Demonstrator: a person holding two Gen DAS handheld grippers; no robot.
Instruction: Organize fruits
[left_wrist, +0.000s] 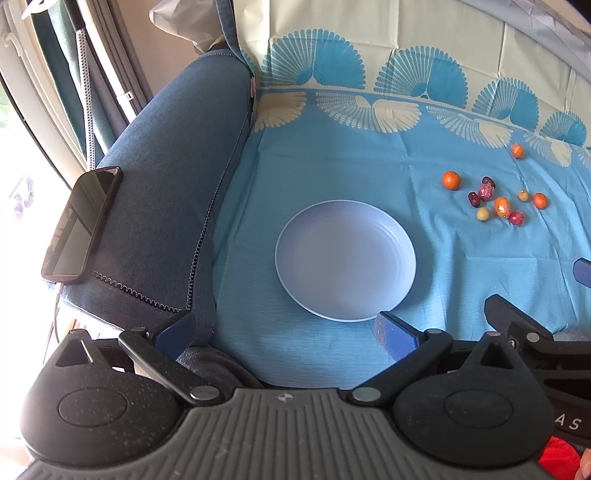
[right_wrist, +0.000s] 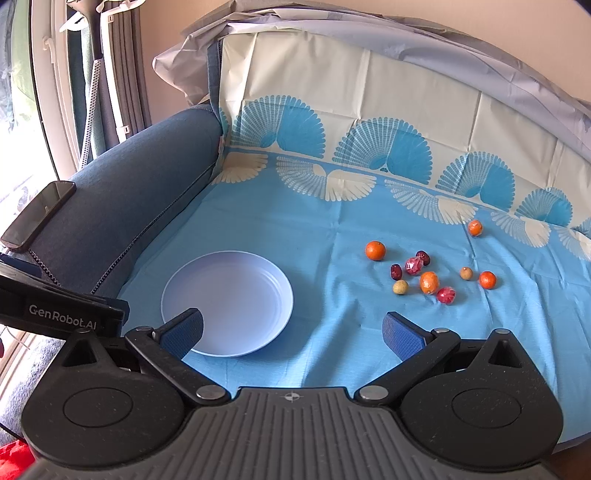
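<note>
Lying scattered on the blue cloth (right_wrist: 332, 236) were small fruits: four orange ones (right_wrist: 375, 250), two dark red (right_wrist: 396, 272), two pink-wrapped (right_wrist: 413, 266) and two pale (right_wrist: 400, 287). They sat right of an empty pale plate (right_wrist: 236, 284), well ahead of the right tool (right_wrist: 293, 330) and the left tool (left_wrist: 284, 334), both spread wide, holding nothing.

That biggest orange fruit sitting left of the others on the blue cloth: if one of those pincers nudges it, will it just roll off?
Probably. The orange fruit looks round and smooth, and it sits free on the cloth, touching nothing, so a sideways push would likely roll it. The creases in the cloth might slow it. It looks firm enough to take a gentle squeeze from the open right gripper.
</note>
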